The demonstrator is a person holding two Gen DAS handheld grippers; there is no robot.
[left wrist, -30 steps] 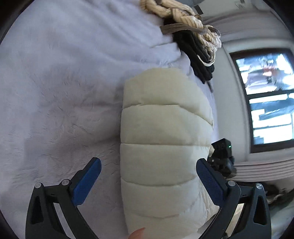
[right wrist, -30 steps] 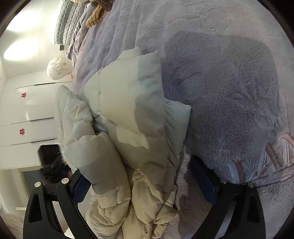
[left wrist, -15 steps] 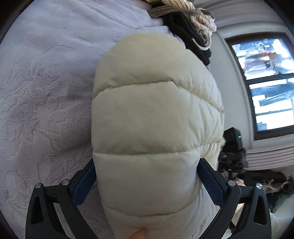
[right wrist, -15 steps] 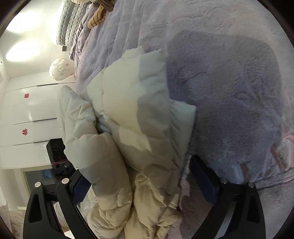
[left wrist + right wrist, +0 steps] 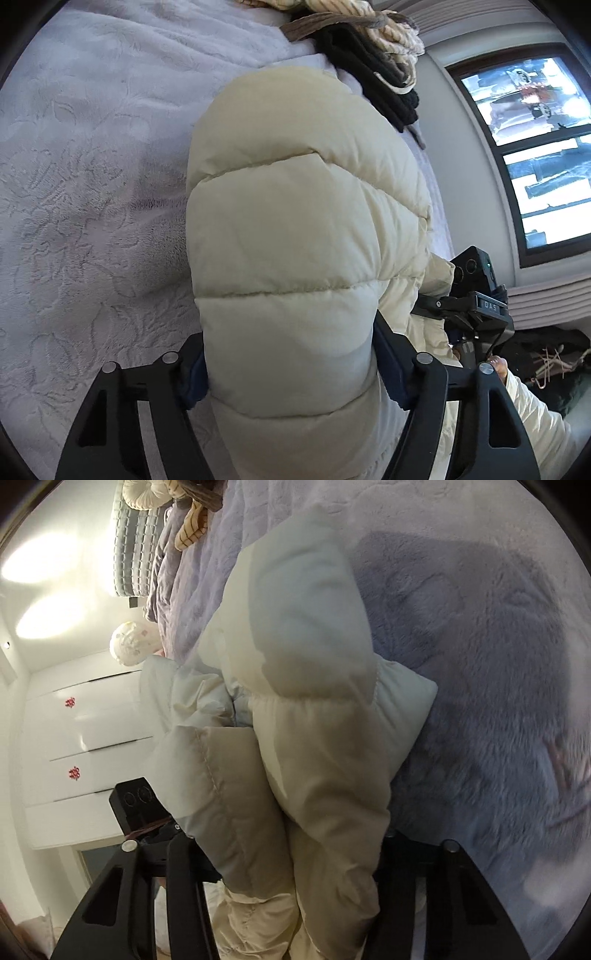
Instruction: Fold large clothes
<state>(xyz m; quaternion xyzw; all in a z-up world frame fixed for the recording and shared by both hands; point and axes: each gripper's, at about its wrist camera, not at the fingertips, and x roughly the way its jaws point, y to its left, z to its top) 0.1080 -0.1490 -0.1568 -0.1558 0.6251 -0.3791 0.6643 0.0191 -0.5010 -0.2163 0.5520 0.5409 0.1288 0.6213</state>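
Observation:
A cream quilted puffer jacket (image 5: 295, 229) lies on a pale lilac plush bedspread (image 5: 92, 184). My left gripper (image 5: 291, 373) is shut on a puffy quilted section of the jacket, the blue pads pressing into both sides. In the right wrist view the jacket (image 5: 314, 720) is bunched and lifted off the bedspread (image 5: 480, 664). My right gripper (image 5: 295, 856) is shut on its bundled folds. The fabric hides the fingertips of both grippers. The right gripper's body (image 5: 476, 306) shows beside the jacket in the left wrist view.
A pile of black and tan-striped clothes (image 5: 369, 55) lies at the far end of the bed. A window (image 5: 528, 140) is at the right. White drawers (image 5: 85, 746) and a grey headboard (image 5: 136, 535) stand beyond the bed's edge.
Both grippers have closed on the jacket, having been open around it before. The jacket has bunched up and risen toward both cameras.

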